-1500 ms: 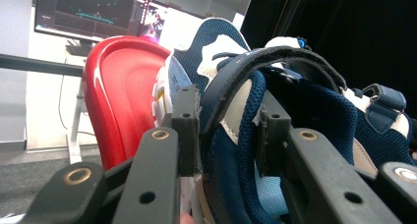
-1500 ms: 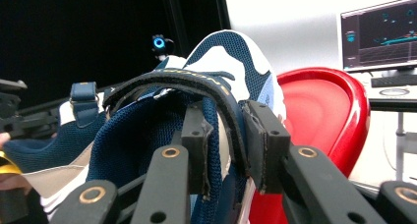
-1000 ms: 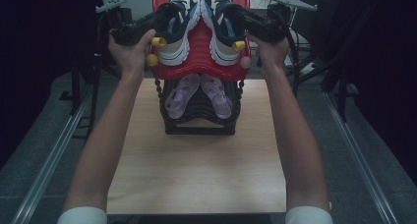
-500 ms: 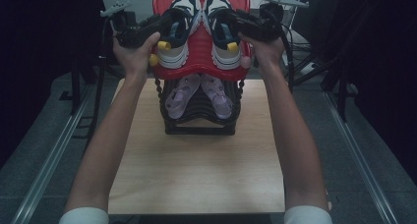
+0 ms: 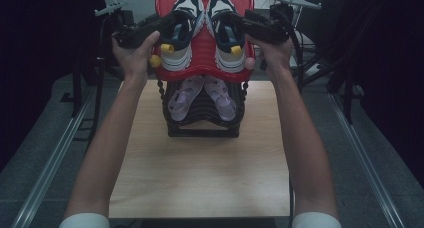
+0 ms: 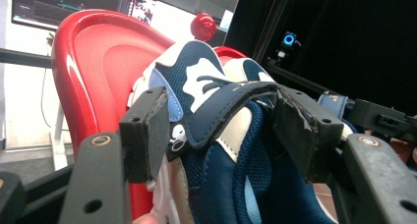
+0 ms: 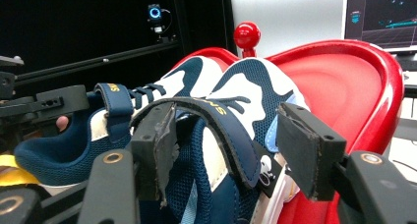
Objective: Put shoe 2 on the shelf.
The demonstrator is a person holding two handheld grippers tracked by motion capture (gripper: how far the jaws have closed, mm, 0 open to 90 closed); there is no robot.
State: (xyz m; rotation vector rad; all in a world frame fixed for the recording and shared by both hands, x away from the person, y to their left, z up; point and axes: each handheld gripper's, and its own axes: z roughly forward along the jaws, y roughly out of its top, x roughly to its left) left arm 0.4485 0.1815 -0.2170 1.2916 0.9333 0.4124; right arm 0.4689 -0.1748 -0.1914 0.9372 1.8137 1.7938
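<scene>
Two navy-and-white sneakers, left (image 5: 182, 35) and right (image 5: 225, 35), lie side by side on a red moulded tray (image 5: 202, 68). My left gripper (image 5: 172, 24) reaches in from the left at the left sneaker's opening. In the left gripper view, that gripper (image 6: 223, 130) is open. Its jaws have just been opening, and the navy strap (image 6: 231, 108) and tongue lie between the pads. My right gripper (image 5: 238, 23) comes in from the right. In the right gripper view, it (image 7: 228, 153) is open too, jaws just opened, with the right sneaker's strap (image 7: 216, 121) between them.
The tray sits on top of a black rack (image 5: 202, 128) on a wooden table (image 5: 200, 173). Purple see-through sandals (image 5: 182, 100) rest on the rack's lower tier. A red ball knob (image 7: 247, 35) stands behind the tray, and yellow knobs (image 5: 155, 61) mark its sides. Dark stands flank the table.
Both grippers' jaws stand wider apart at the sneakers' openings than a second ago. The hands and the shoes have kept their places.
</scene>
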